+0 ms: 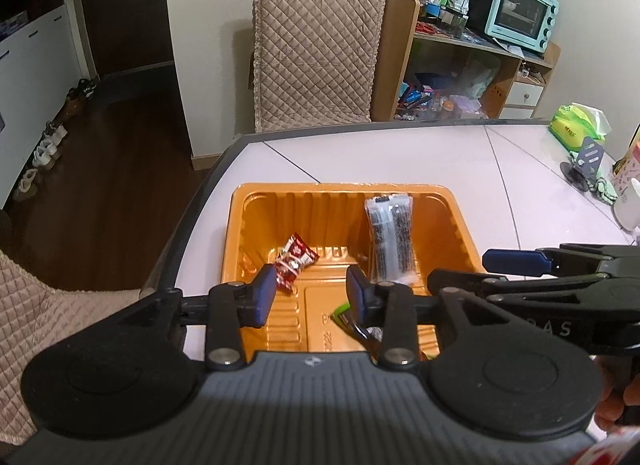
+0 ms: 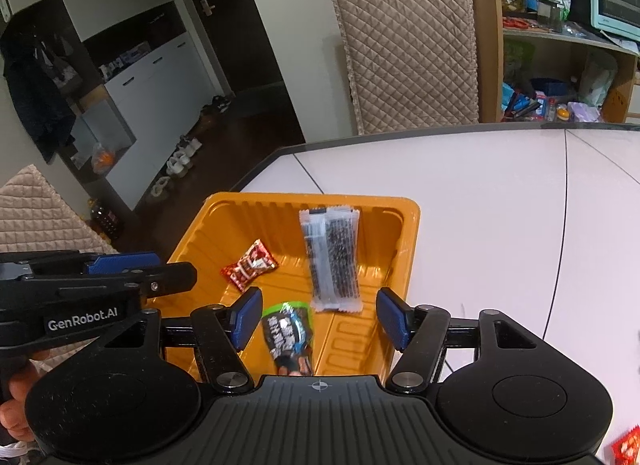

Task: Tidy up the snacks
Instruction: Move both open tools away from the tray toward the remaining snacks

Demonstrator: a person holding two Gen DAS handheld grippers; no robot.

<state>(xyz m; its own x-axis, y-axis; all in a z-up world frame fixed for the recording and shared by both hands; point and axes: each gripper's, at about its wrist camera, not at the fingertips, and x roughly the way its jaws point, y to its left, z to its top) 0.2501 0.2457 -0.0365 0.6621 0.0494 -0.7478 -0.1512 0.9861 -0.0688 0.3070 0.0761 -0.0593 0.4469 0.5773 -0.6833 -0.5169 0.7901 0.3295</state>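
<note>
Presently, left wrist view: the left gripper (image 1: 311, 295) hangs over the orange tray (image 1: 240, 225) on the white table (image 1: 460, 161), its jaws narrowly apart with nothing between the pads. A red snack packet (image 1: 294, 260) lies on the tray floor; a clear pack of dark sticks (image 1: 390, 239) leans against the far wall. The right gripper (image 1: 486, 267) enters from the right.

Right wrist view: the right gripper (image 2: 320, 317) stands moderately wide over the tray (image 2: 408, 249), empty. A green-and-black packet (image 2: 289, 331) lies below, between the pads, untouched. The left gripper (image 2: 172, 269) shows at left.
</note>
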